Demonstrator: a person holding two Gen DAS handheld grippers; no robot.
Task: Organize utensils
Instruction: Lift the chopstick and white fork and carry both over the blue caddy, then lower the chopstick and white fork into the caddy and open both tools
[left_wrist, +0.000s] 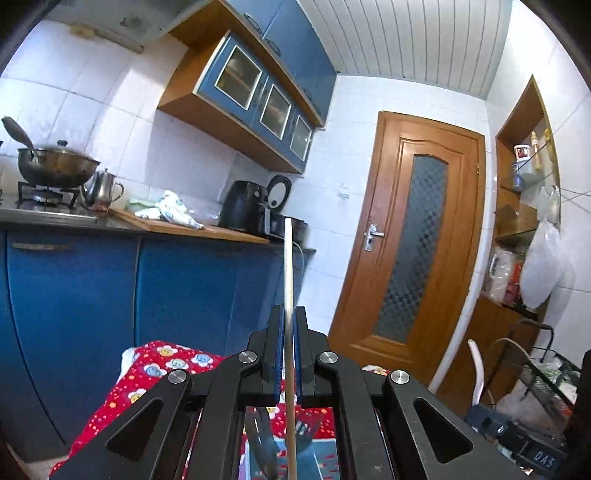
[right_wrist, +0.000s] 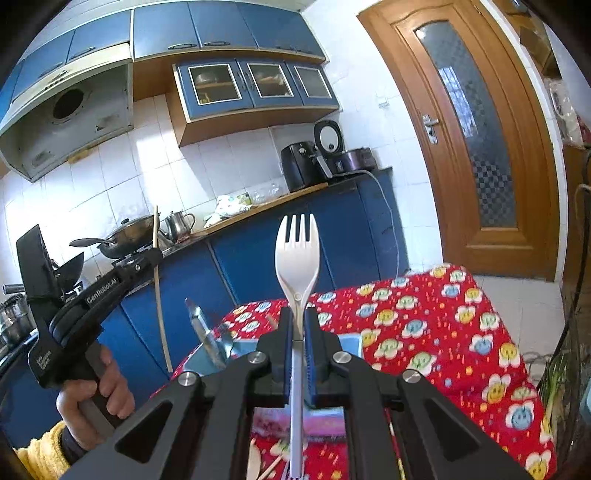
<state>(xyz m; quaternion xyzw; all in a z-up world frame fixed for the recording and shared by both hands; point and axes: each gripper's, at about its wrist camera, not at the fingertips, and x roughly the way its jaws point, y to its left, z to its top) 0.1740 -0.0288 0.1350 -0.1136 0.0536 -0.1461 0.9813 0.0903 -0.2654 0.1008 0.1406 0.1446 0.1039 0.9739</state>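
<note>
Between left fingers (left_wrist: 289, 325): thin wooden chopstick (left_wrist: 288, 266), clamped; right fingers (right_wrist: 298, 325) clamp white plastic spork (right_wrist: 297, 258).

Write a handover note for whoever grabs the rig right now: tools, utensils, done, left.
Left tool: shut on a single wooden chopstick, held upright in the air.
Right tool: shut on the white plastic spork, tines up, also lifted.
Below: red patterned tablecloth with a blue container; more utensils lie near the right tool's base.
Done: both items picked up.
Left: place both, probably in the container, then sort what remains on the cloth.
</note>
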